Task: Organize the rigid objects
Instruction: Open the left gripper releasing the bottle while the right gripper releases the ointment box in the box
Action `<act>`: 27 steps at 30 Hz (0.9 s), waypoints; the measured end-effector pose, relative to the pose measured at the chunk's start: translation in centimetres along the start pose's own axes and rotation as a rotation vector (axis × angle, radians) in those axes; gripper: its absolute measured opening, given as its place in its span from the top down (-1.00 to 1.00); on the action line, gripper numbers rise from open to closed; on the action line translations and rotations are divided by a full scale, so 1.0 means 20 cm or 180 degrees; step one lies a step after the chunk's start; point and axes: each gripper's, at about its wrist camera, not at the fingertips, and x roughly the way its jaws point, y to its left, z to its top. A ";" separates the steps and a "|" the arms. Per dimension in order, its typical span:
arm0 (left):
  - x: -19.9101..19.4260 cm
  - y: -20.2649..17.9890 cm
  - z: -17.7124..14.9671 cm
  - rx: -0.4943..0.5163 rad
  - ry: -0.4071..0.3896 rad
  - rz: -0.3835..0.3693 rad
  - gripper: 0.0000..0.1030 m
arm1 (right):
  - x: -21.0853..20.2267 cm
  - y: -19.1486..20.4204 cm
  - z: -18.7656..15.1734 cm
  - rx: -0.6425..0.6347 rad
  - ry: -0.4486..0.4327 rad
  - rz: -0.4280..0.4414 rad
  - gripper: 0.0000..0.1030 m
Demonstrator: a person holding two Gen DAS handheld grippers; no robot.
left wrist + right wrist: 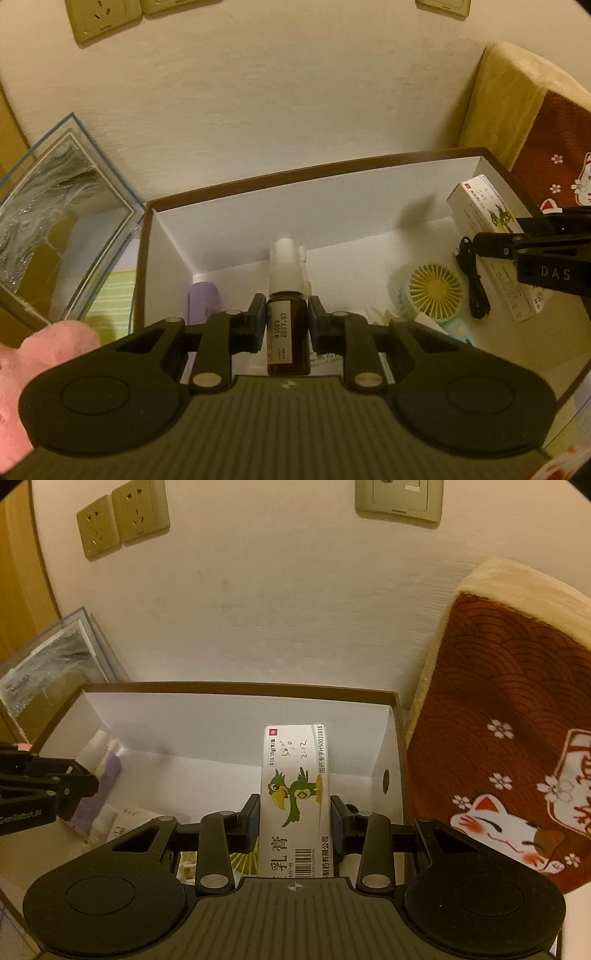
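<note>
In the left wrist view my left gripper (286,310) is shut on a brown spray bottle (287,332) with a white pump and a clear cap. It hangs over the left part of an open box (295,173) that is white inside with a brown rim. My right gripper (293,806) is shut on a white medicine carton (295,786) printed with a green parrot, held over the box's right part. Each view shows the other gripper: the right gripper (495,240) with the carton (487,218), and the left gripper (79,775) with the bottle's white top (94,749).
Inside the box lie a purple item (203,302), a yellow-green small fan (436,291) and a black cable (474,284). A clear picture frame (55,221) leans left of the box. A red cat-print cushion (517,720) stands at its right. The wall rises close behind.
</note>
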 end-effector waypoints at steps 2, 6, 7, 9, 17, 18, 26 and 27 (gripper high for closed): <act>0.03 0.00 0.01 0.0001 0.0000 0.0015 0.59 | 0.02 -0.01 0.00 -0.0014 0.0007 -0.0014 0.26; 0.06 -0.01 0.04 0.0020 -0.0069 0.0020 0.50 | 0.04 -0.02 0.02 -0.0022 0.0007 -0.0026 0.26; 0.07 -0.01 0.05 0.0025 -0.0077 0.0003 0.45 | 0.04 -0.02 0.02 -0.0022 0.0006 -0.0025 0.26; 0.07 -0.01 0.06 0.0018 -0.0084 -0.0003 0.33 | 0.04 -0.02 0.01 -0.0018 0.0007 -0.0019 0.26; 0.10 0.04 0.06 -0.0033 -0.0019 0.0049 0.33 | 0.05 -0.03 0.02 -0.0042 -0.0029 0.0015 0.25; 0.10 0.04 0.06 -0.0034 -0.0013 0.0050 0.33 | 0.04 -0.03 0.02 -0.0067 -0.0064 0.0007 0.26; 0.03 0.07 0.03 -0.0134 -0.0046 -0.0017 0.21 | -0.06 -0.05 0.02 0.0025 -0.0382 0.0018 -0.25; 0.02 0.08 0.02 -0.0148 -0.0050 -0.0026 0.16 | -0.08 -0.06 0.01 0.0027 -0.0384 0.0047 -0.25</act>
